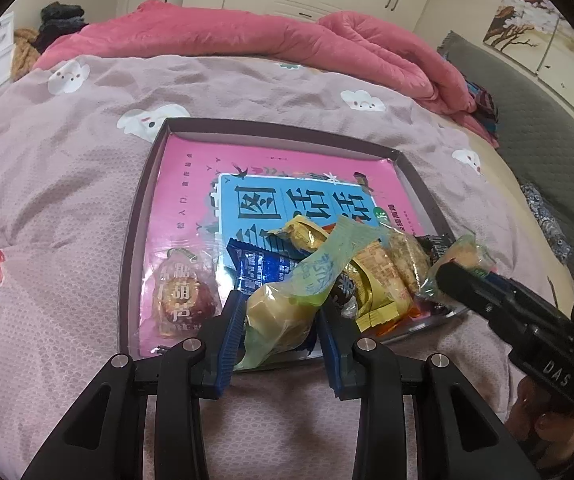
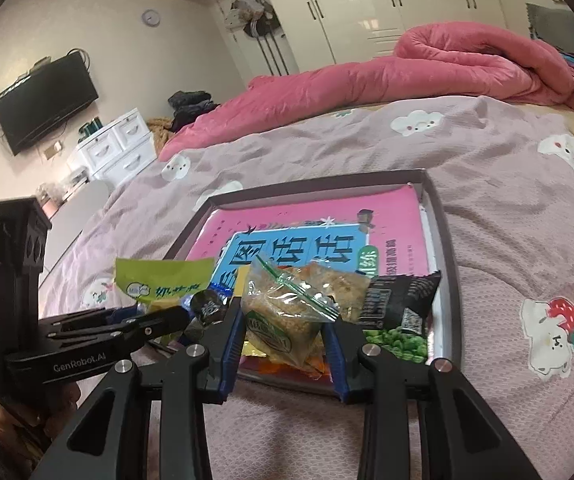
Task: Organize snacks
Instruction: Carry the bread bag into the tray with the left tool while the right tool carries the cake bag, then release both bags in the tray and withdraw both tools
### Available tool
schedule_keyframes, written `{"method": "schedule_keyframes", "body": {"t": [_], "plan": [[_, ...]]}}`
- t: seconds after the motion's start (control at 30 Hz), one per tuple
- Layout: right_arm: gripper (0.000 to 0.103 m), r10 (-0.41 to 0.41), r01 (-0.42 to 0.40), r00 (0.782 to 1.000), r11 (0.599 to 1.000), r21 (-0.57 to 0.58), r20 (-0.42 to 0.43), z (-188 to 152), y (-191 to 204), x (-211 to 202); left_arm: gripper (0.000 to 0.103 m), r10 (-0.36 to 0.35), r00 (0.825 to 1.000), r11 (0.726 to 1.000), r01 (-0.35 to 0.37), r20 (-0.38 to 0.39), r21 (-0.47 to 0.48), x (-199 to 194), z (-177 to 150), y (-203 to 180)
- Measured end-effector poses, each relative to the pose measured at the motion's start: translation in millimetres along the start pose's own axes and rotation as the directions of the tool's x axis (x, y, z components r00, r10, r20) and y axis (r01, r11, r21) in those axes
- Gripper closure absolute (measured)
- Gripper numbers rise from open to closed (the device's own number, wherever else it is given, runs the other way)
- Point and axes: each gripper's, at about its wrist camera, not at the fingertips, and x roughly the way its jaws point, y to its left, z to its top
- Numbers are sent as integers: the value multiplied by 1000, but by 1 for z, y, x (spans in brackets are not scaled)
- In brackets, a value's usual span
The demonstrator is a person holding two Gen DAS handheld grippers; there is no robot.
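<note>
Green-wrapped snack [image 1: 287, 300] sits at the near edge of the tray [image 1: 135, 216] on the bed, w/ your left gripper [image 1: 281, 320] clamped on it. Your right gripper [image 2: 283, 336] is gripping the clear crumbly-snack bag [image 2: 287, 308], same pile, tray's near-right side.

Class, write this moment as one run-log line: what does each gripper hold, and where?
left gripper: shut on green-wrapped cake | right gripper: shut on clear-wrapped crisp bar | place: over tray's near edge | surface: bed

Both views are being lit softly and evenly by dim indoor light. Glare is being reflected off the wardrobe doors [image 2: 367, 8]. Edges are being bent and darkened by the fisheye lens; faint shadows only.
</note>
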Motion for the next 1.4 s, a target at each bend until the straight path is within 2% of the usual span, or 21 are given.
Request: {"method": "schedule_keyframes", "body": {"t": [0.1, 0.2, 0.57, 1.0, 1.4], "plan": [[66, 11, -11, 1000, 1000, -17, -5, -1, 4, 3, 66, -19, 1000, 1000, 19, 1, -10, 0, 2, 1], [66, 21, -21, 1000, 999, -27, -6, -1, 8, 5, 66, -81, 997, 996, 81, 7, -42, -3, 6, 3], [66, 14, -14, 1000, 1000, 0, -9, -1, 2, 9, 69, -53, 999, 997, 53, 4, -56, 14, 12, 10], [66, -3, 2, 998, 1000, -31, -55, -5, 5, 25, 69, -29, 1000, 999, 30, 11, -43, 13, 13, 11], [65, 23, -29, 995, 997, -66, -94, -12, 14, 31, 69, -19, 1000, 998, 19, 7, -52, 12, 14, 13]]}}
